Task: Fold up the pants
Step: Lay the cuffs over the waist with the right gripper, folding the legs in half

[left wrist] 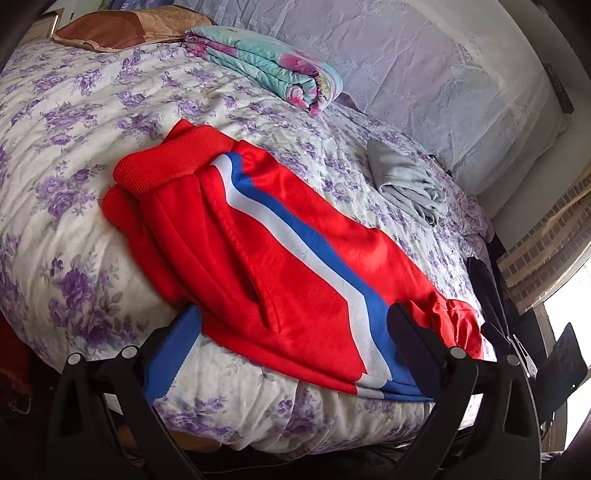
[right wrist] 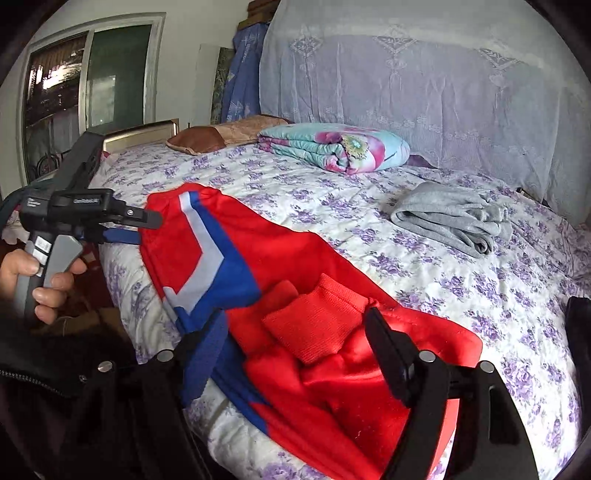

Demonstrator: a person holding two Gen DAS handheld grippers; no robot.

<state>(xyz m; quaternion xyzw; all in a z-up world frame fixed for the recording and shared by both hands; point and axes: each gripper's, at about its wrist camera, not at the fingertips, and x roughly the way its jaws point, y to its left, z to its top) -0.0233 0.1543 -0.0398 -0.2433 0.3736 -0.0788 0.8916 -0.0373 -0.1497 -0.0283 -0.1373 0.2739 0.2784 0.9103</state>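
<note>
Red pants with a white and blue side stripe lie folded lengthwise on the bed, along its near edge. In the left wrist view my left gripper is open, its fingers on either side of the pants' near edge, touching nothing. In the right wrist view the pants run away from me, with the ribbed cuffs bunched between the fingers of my open right gripper. The left gripper also shows there at the pants' far end, open.
The bed has a purple-flowered quilt. A folded teal floral blanket and a brown pillow lie at the far side. Folded grey clothing lies to the right of the pants. A lace-covered headboard stands behind.
</note>
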